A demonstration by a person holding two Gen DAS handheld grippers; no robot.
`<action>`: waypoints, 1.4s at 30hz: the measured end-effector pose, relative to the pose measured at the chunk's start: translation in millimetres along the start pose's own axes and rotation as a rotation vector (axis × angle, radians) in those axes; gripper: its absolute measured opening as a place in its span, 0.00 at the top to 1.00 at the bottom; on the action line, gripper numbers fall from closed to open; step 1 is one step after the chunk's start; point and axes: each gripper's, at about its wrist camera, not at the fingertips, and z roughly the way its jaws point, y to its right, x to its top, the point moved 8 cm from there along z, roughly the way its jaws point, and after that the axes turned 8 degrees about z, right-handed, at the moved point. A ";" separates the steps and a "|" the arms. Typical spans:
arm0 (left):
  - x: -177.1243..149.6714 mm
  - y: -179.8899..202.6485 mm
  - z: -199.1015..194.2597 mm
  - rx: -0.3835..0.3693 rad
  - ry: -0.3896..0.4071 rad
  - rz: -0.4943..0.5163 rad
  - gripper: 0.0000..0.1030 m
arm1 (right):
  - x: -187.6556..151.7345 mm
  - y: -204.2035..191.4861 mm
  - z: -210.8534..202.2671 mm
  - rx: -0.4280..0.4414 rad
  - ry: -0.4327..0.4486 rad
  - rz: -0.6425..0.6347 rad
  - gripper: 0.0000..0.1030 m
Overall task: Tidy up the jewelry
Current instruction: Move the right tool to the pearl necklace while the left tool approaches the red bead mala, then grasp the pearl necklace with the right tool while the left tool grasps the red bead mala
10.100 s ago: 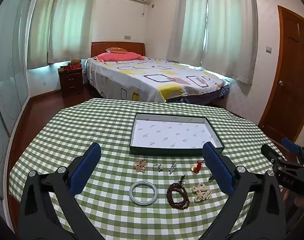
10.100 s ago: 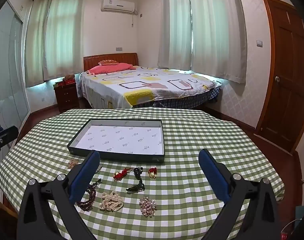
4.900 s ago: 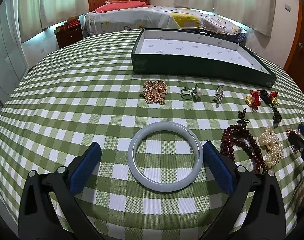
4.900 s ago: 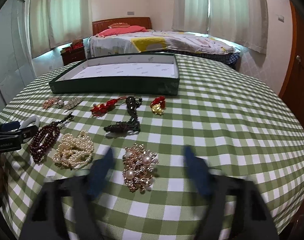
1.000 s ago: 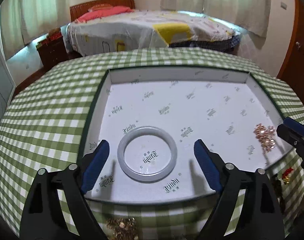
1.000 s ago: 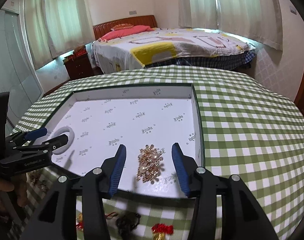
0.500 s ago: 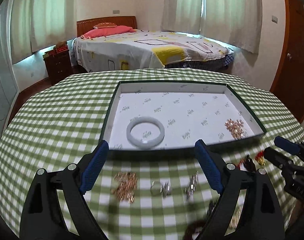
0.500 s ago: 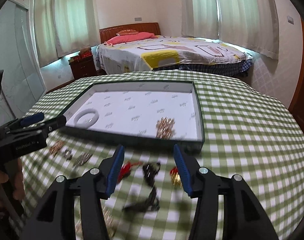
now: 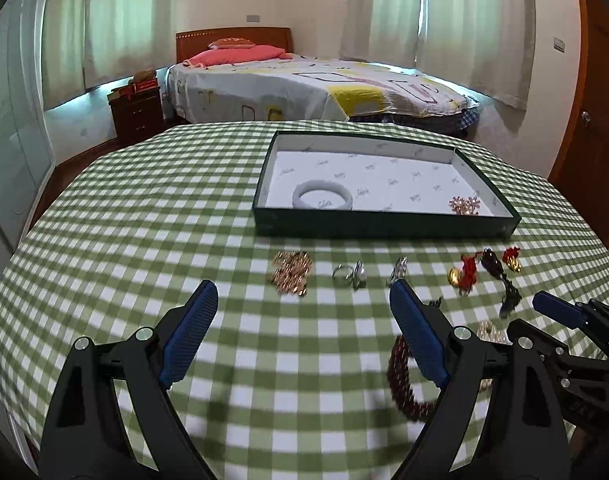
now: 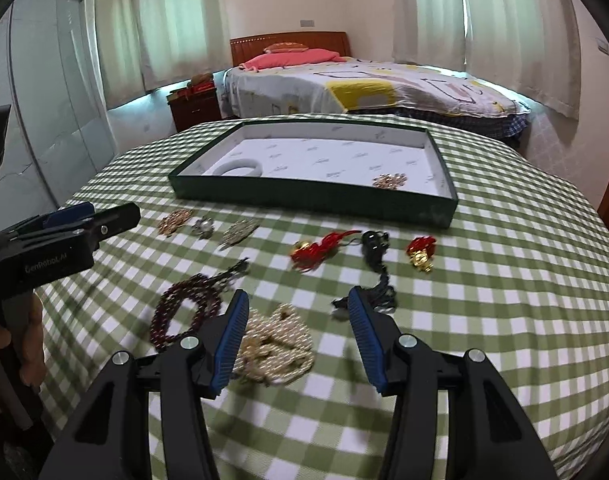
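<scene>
A dark green tray (image 9: 384, 227) with a white liner holds a pale bangle (image 9: 322, 196) and a gold brooch (image 9: 464, 205); the tray (image 10: 316, 200) shows in the right wrist view too. My left gripper (image 9: 304, 300) is open and empty above the cloth, short of a gold chain (image 9: 291, 272), a ring (image 9: 349, 274) and a silver piece (image 9: 398, 271). My right gripper (image 10: 298, 302) is open and empty just above a pearl bracelet (image 10: 278, 346). A dark red bead bracelet (image 10: 184, 312) lies to its left.
Red and gold charms (image 10: 318, 250) (image 10: 422, 252) and a black cord piece (image 10: 378, 268) lie in front of the tray. The round table has a green checked cloth (image 9: 144, 240). A bed (image 9: 304, 88) and a wooden door (image 9: 596, 120) stand beyond.
Both grippers have drawn back from the tray and dropped lower toward the loose jewelry. The right gripper now hovers over the pearl bracelet. The bangle and brooch stay in the tray.
</scene>
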 end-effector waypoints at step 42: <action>-31.4 85.9 6.5 -0.176 -0.071 0.141 0.14 | -18.0 42.5 -9.3 -0.065 -0.028 0.085 0.84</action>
